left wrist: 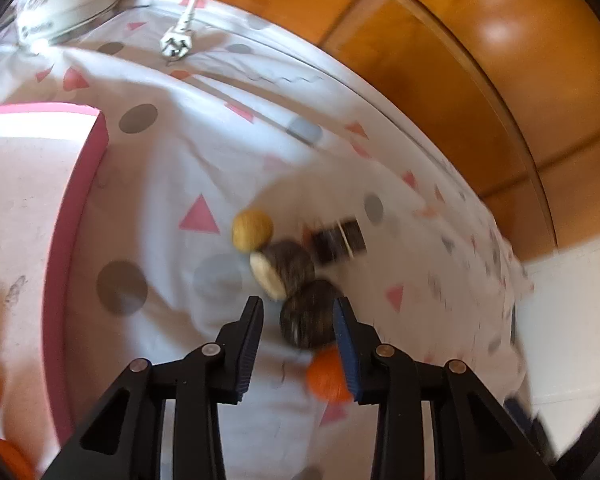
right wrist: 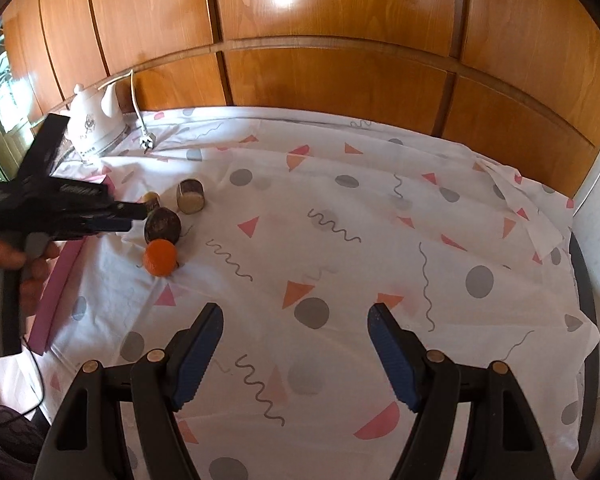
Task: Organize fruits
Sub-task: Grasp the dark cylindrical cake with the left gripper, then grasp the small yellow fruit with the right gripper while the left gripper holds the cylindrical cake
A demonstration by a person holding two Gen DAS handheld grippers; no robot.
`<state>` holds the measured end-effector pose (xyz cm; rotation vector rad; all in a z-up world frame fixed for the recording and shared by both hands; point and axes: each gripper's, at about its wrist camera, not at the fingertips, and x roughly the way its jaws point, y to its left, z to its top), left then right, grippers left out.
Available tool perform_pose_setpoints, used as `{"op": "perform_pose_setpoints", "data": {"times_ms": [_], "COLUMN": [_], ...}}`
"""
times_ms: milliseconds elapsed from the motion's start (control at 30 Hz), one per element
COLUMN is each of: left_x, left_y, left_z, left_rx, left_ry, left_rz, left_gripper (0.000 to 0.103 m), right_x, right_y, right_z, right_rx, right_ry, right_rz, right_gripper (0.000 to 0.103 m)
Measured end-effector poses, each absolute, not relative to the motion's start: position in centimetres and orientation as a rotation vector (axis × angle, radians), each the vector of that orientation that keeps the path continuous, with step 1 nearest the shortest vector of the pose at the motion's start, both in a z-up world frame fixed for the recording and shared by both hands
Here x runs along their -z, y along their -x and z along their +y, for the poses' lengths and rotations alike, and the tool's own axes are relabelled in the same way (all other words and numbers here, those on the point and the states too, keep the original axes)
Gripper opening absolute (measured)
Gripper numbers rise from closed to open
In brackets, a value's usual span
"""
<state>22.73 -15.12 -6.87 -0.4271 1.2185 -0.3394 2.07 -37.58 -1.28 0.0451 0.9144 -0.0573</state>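
In the left wrist view my left gripper is open, its jaws around a dark brown round fruit. An orange lies just below that fruit by the right finger. A second brown fruit with a pale cut face and a yellow fruit lie just beyond. In the right wrist view my right gripper is open and empty over the patterned cloth. There the left gripper reaches the brown fruit, with the orange in front and the cut brown fruit behind.
A pink-rimmed box stands left of the fruits and holds an orange item at its lower corner. A white kettle and a loose plug sit at the back left. Wooden wall panels back the table. The cloth's edge drops off at right.
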Motion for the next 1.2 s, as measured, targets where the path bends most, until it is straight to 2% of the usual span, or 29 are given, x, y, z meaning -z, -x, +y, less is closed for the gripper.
{"op": "perform_pose_setpoints", "data": {"times_ms": [67, 167, 200, 333, 367, 600, 900, 1067, 1200], "left_x": [7.2, 7.6, 7.8, 8.0, 8.0, 7.2, 6.2, 8.0, 8.7], "left_y": [-23.5, -24.7, -25.0, -25.7, -25.6, -23.3, -14.6, -9.3, -8.7], "left_z": [-15.3, -15.7, -16.0, -17.0, -17.3, -15.3, -14.5, -15.4, -15.2], "left_rx": [0.303, 0.248, 0.220, 0.213, 0.228, 0.284, 0.393, 0.432, 0.442], "left_ry": [0.451, 0.456, 0.439, 0.384, 0.361, 0.373, 0.105, -0.084, -0.097], "left_rz": [1.228, 1.234, 1.238, 1.239, 1.235, 1.168, 1.077, 1.011, 0.969], "left_gripper": [0.039, 0.054, 0.055, 0.051, 0.038, 0.037, 0.037, 0.038, 0.038], "right_x": [1.2, 1.2, 1.2, 1.2, 1.2, 1.3, 2.2, 1.8, 1.3], "right_y": [-2.1, -2.1, -2.1, -2.1, -2.2, -2.3, -2.5, -2.4, -2.3], "right_z": [-37.7, -37.6, -37.4, -37.1, -37.1, -37.2, -36.9, -37.1, -37.2], "right_rx": [0.056, 0.051, 0.048, 0.042, 0.045, 0.063, 0.072, 0.064, 0.033], "right_ry": [-0.058, -0.055, -0.052, -0.039, -0.035, -0.022, 0.013, -0.009, -0.048], "right_rz": [0.914, 0.913, 0.914, 0.917, 0.917, 0.919, 0.955, 0.932, 0.901], "right_gripper": [0.076, 0.076, 0.076, 0.076, 0.076, 0.076, 0.076, 0.076, 0.076]}}
